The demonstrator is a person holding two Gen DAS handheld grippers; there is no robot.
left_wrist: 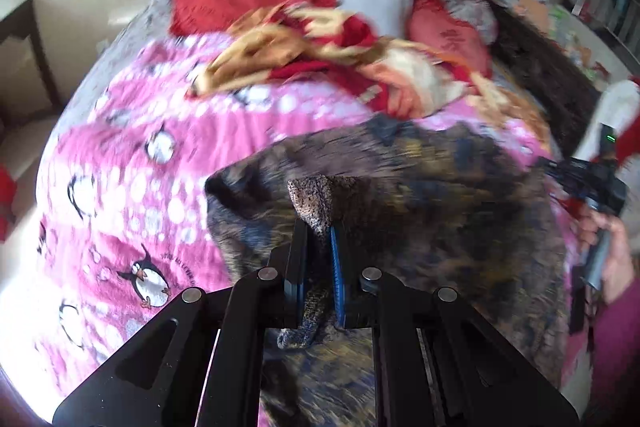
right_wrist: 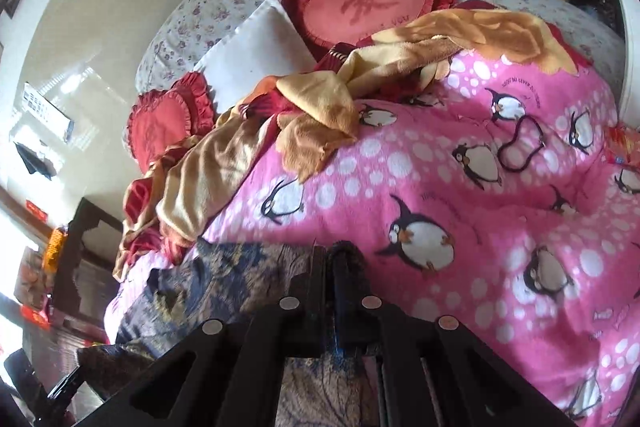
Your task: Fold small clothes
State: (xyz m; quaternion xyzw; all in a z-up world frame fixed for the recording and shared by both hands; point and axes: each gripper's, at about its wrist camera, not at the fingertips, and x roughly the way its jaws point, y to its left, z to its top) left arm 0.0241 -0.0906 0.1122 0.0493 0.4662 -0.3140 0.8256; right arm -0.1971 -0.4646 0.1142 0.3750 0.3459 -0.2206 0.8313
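The fold looks only begun, not finished yet. The dark brown-and-blue mottled knit garment (left_wrist: 400, 195) lies spread on the near part of the pink penguin-print fleece blanket (left_wrist: 120, 187), w/ edges lifted. The left gripper (left_wrist: 319, 227) is clamped on a speckled knit edge. The right gripper (right_wrist: 330, 267) looks closed on the garment's dark edge, at the near left of its view.

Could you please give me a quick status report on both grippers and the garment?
Left gripper jaws shut on dark patterned garment. Right gripper jaws shut on same garment. Garment on pink penguin blanket. Crumpled yellow-red blanket beyond, not obstructing.
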